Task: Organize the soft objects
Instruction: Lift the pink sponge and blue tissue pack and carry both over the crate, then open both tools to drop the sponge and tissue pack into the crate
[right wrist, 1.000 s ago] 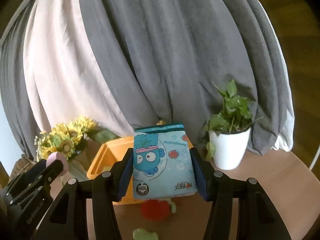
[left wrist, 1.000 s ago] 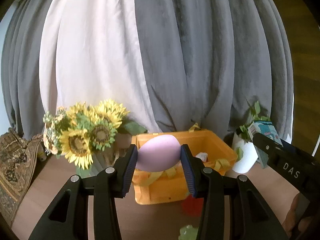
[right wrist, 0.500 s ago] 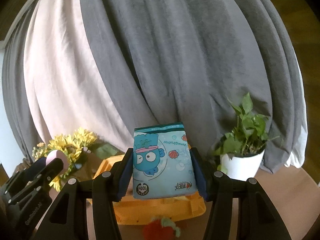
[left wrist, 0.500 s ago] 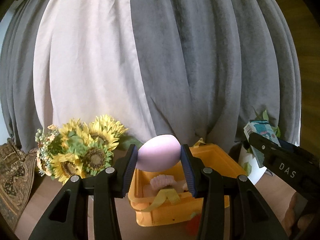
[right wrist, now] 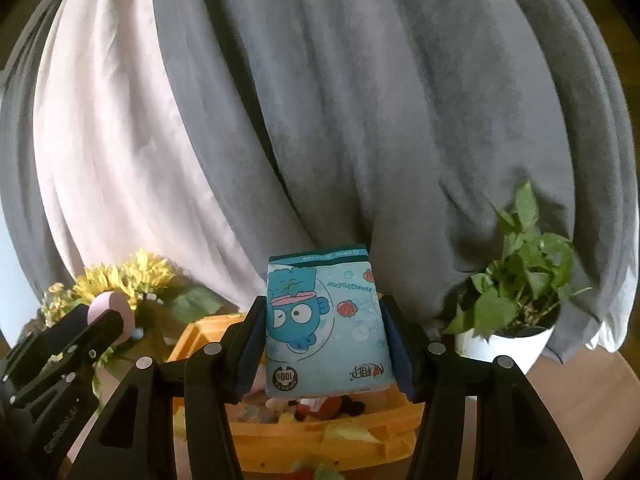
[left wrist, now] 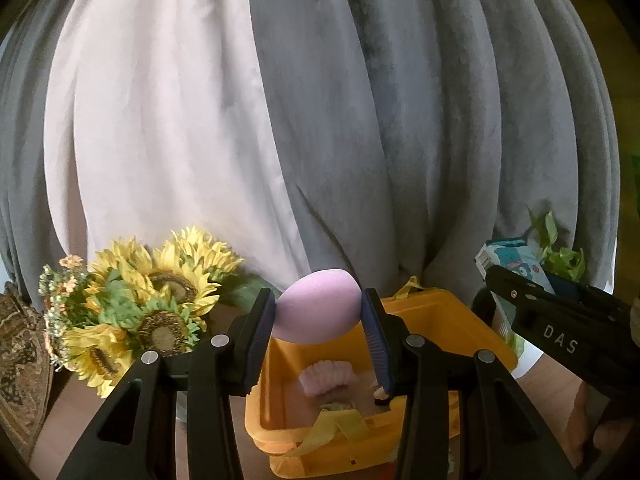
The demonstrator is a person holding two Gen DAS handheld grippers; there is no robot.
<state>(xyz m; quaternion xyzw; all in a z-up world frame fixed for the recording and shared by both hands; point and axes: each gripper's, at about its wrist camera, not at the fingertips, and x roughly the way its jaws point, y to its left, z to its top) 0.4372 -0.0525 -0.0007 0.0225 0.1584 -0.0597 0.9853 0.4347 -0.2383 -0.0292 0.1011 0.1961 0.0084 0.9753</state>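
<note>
Left claw [left wrist: 319, 320]: clamped on a lilac sponge egg [left wrist: 316, 306], held above the orange bin [left wrist: 472, 330].
Right claw [right wrist: 325, 344]: gripped a blue tissue pack [right wrist: 324, 324] over that bin.

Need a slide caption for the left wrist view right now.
Left gripper holds a pink egg-shaped sponge above the orange bin, sunflowers beside it.

- We see a matt, smooth, foam-like lilac egg [left wrist: 316, 306] pinched by the left gripper [left wrist: 318, 320], black matt plastic with ribbed blue pads.
- The right gripper [right wrist: 324, 344] clamps a glossy printed tissue pack [right wrist: 324, 328].
- At 6 o'clock, the smooth orange plastic bin [left wrist: 472, 328] holds a fuzzy pink cloth piece [left wrist: 328, 376].
- Matt cloth curtains [right wrist: 360, 100] hang at 12 o'clock.
</note>
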